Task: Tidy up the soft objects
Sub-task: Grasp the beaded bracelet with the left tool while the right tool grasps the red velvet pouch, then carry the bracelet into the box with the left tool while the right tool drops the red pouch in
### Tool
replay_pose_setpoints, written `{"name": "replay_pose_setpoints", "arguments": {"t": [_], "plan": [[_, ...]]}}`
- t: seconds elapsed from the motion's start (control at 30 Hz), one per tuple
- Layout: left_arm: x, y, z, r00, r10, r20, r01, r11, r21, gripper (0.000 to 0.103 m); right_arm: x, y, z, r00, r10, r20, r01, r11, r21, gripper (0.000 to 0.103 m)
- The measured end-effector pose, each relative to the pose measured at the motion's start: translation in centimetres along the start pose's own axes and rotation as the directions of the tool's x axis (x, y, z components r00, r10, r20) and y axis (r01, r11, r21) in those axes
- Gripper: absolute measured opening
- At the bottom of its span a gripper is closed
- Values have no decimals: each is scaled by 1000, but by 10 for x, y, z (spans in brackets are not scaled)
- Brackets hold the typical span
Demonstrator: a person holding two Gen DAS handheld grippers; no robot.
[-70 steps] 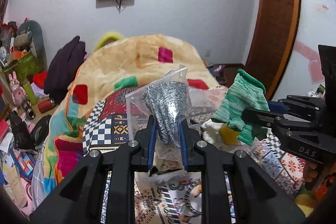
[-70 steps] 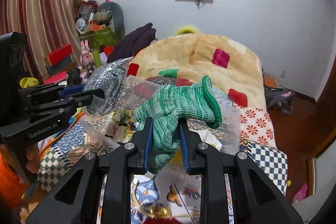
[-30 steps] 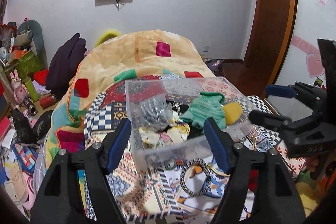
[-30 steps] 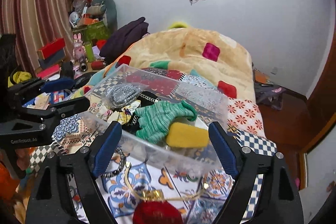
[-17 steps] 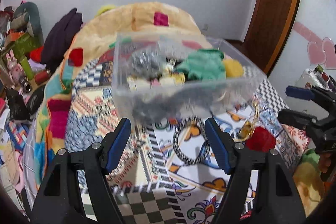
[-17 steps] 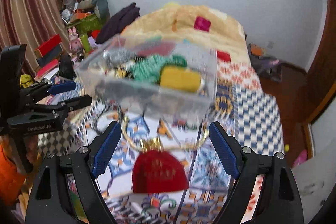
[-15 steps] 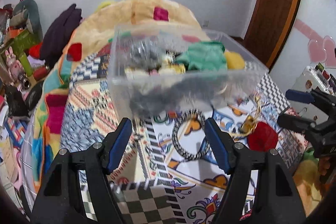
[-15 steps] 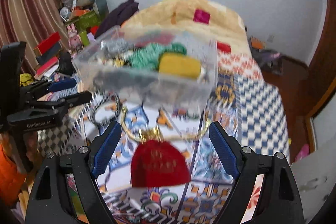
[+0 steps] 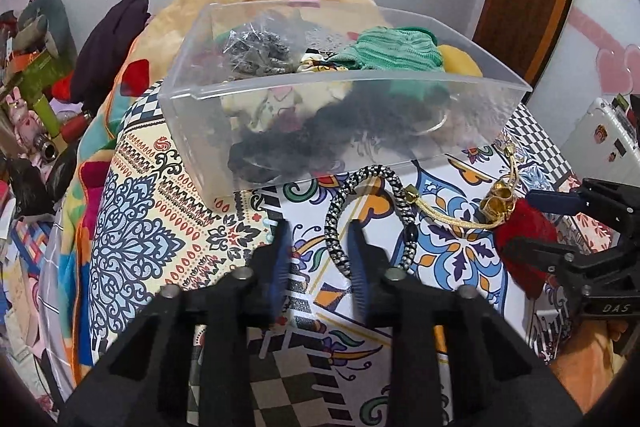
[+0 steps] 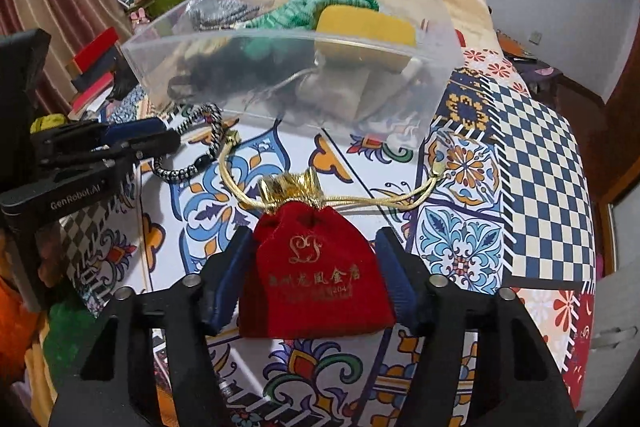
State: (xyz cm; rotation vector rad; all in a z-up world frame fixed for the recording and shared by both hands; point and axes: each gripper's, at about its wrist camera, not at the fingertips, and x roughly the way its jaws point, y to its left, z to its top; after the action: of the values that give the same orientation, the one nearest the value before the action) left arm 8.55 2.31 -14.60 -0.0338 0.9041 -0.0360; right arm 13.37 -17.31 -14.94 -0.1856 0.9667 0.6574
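The red velvet pouch (image 10: 316,267) lay flat on the patterned bed cover (image 10: 500,187), directly between the fingers of your right gripper (image 10: 314,269). Its long axis ran straight along your fingers, with the gold-trimmed mouth pointing away from you toward the clear plastic box (image 10: 288,39). Your right fingers were spread, one on each side of the pouch body, close to its sides; whether either pad touched the velvet could not be told. The gold drawstring (image 10: 360,201) trailed forward and out to both sides, beyond the fingertips.

The braided cord loop (image 9: 360,211) lay just ahead of your left gripper (image 9: 320,247), between it and the box. Its near strand ran lengthwise close beside the right-hand finger, just inside the gap. Those fingers stood partly apart and pinched nothing.

The box sat beyond both grippers, already holding a green knitted piece (image 9: 392,51), a yellow pad (image 10: 364,27) and a bagged grey item (image 9: 256,51).

In my judgement the right hand was the one placed for the pouch: you needed only to close across its short width. The drawstring might drag on lifting.
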Motion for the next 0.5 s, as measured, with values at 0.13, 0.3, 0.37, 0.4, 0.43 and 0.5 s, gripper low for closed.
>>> {"name": "replay_pose_setpoints", "arguments": {"t": [0.13, 0.3, 0.37, 0.4, 0.43, 0.5], "plan": [[0, -5, -1, 1000, 6, 7, -6, 1000, 21, 8, -3, 4, -1, 1000, -3, 9, 3, 1000, -15, 49], [-2, -8, -4, 1000, 2, 12, -2, 1000, 19, 5, -4, 2, -2, 1000, 18, 18, -18, 1000, -8, 34], [-3, -7, -4, 1000, -5, 11, 5, 1000, 19, 5, -6, 2, -1, 999, 20, 24, -20, 1000, 0, 32], [-6, -8, -4, 1000, -7, 16, 7, 1000, 21, 5, -8, 0, -1, 999, 18, 32, -18, 1000, 4, 31], [-9, -9, -4, 1000, -8, 25, 8, 1000, 25, 5, -11, -1, 0, 999, 20, 41, -21, 1000, 10, 31], [-16, -11, -3, 999, -13, 42, 12, 1000, 29, 5, -16, -3, 1, 998, 24, 57, -25, 1000, 18, 30]]}}
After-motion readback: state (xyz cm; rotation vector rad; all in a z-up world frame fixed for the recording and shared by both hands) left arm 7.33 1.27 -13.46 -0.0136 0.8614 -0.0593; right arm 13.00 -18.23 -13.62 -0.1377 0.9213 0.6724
